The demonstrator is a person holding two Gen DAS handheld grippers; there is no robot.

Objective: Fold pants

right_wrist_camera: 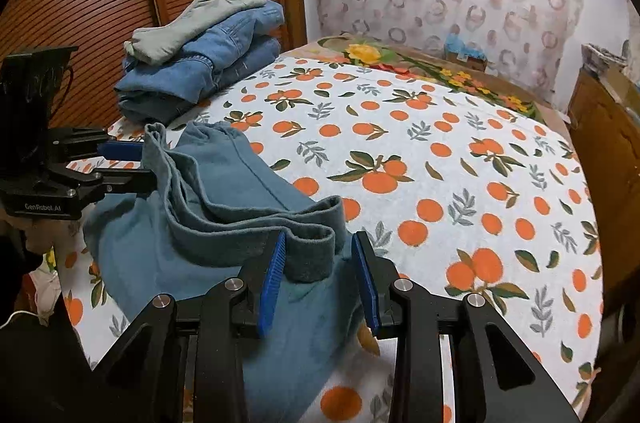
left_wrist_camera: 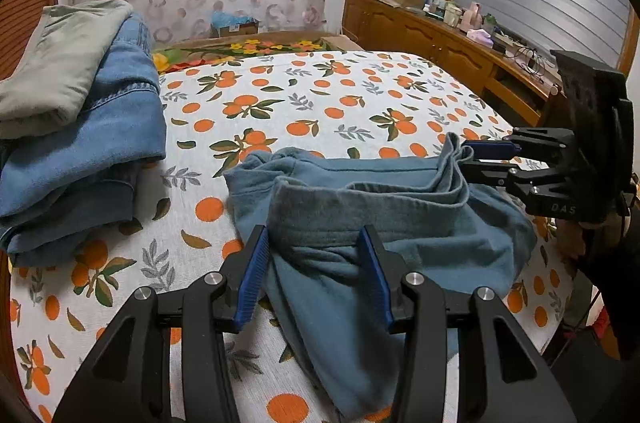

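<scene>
On an orange-print bed sheet lie teal sweatpants. The left tool straddles their waistband, blades apart. The right tool does likewise.

Even, soft indoor light; sharp mid-frame.
Strong fisheye bending and black vignette at corners, no glare, faint shadows under cloth on the bed, slight compression softness.

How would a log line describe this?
left gripper: open, straddling waistband | right gripper: open, straddling waistband | pants: bunched on bed
</scene>
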